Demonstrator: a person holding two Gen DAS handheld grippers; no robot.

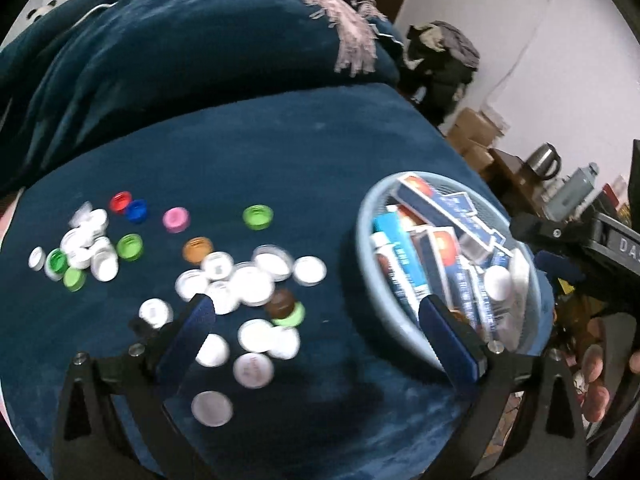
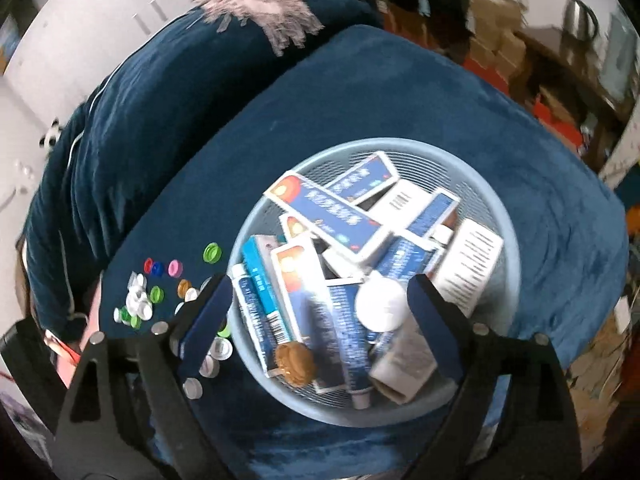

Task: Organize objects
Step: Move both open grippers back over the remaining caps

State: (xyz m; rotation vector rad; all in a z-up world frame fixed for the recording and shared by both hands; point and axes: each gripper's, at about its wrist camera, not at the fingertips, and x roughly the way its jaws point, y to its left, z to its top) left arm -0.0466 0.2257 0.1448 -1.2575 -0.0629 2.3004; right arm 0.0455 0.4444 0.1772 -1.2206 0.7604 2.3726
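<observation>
Many bottle caps, mostly white (image 1: 252, 280) with some green (image 1: 258, 216), pink, red, blue, orange and brown (image 1: 282, 303) ones, lie scattered on a dark blue cushion (image 1: 280, 152). My left gripper (image 1: 316, 308) hangs open above them, with the brown cap and a few white ones lying under the gap. A round light-blue mesh basket (image 1: 365, 216) (image 2: 508, 240) sits to the right, filled with blue and white medicine boxes (image 2: 332, 212), tubes, a white cap (image 2: 380, 306) and a brown cap (image 2: 296, 364). My right gripper (image 2: 320, 286) is open over the basket, gripping nothing.
The cushion's back (image 1: 160, 60) rises behind, with a pink fringed cloth (image 1: 348, 28) on it. To the right are cardboard boxes (image 1: 476, 128), a kettle (image 1: 542, 160) and a cluttered shelf. A person's hand (image 1: 596, 380) shows at the right edge.
</observation>
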